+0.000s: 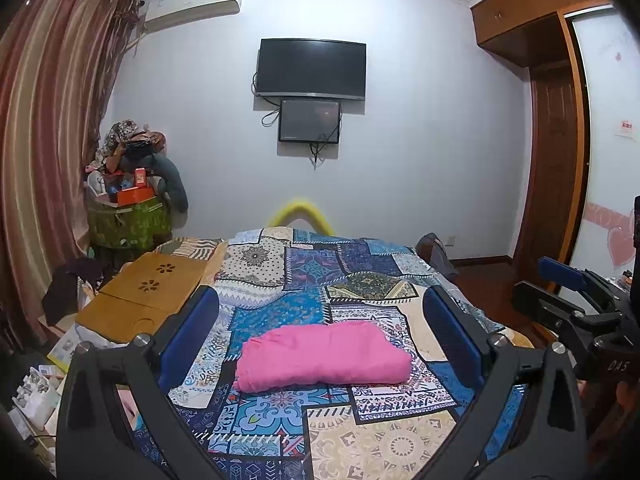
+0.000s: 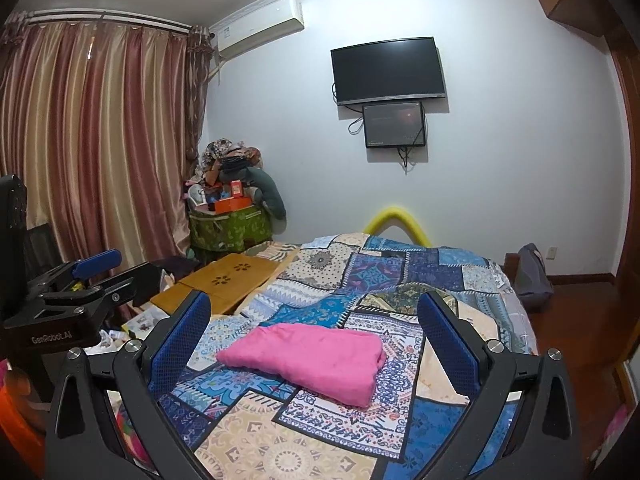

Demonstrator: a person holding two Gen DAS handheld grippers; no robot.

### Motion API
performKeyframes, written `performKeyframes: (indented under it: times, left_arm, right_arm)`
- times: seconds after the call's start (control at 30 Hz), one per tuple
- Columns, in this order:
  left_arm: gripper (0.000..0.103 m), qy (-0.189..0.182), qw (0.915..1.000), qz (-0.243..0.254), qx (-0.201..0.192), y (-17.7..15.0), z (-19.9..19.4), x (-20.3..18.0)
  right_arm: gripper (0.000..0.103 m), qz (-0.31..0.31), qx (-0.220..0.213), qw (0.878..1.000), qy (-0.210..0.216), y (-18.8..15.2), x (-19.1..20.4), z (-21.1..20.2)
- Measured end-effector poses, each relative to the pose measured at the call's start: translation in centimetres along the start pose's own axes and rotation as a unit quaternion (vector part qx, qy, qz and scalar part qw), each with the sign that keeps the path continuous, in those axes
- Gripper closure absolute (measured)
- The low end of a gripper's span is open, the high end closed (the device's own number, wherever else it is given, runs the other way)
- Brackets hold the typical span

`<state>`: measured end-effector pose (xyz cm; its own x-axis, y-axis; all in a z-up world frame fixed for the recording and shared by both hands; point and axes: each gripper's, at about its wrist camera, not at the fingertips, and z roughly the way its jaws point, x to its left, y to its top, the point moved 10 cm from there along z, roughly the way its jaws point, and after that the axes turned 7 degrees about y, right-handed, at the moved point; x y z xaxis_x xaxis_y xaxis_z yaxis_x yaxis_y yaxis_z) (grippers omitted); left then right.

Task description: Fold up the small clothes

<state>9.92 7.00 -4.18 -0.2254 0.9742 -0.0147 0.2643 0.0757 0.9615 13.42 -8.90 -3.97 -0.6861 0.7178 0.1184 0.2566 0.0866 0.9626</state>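
Note:
A pink garment [image 1: 322, 356] lies folded into a compact rectangle on the patchwork bedspread [image 1: 320, 272]. It also shows in the right wrist view [image 2: 312, 358]. My left gripper [image 1: 320, 312] is open and empty, raised above the bed with the garment seen between its blue pads [image 1: 188, 332]. My right gripper [image 2: 314, 316] is open and empty too, held above the bed just short of the garment. The right gripper shows at the right edge of the left wrist view [image 1: 568, 292], and the left gripper at the left edge of the right wrist view [image 2: 76, 280].
A wooden lap tray [image 1: 148, 292] rests on the bed's left side. A heaped green basket [image 1: 128, 220] stands in the corner by the curtain [image 1: 44, 160]. A TV [image 1: 311, 69] hangs on the far wall. A wardrobe [image 1: 560, 160] stands right.

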Motion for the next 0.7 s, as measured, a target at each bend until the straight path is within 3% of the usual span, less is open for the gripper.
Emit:
performKeyframes:
  times: [0.7]
  left_arm:
    - [0.000,-0.011,0.9999,-0.004,0.007,-0.24,0.10,-0.41]
  right_arm:
    - [0.000,0.010,-0.002,1.000,-0.006,-0.22,-0.14,0.09]
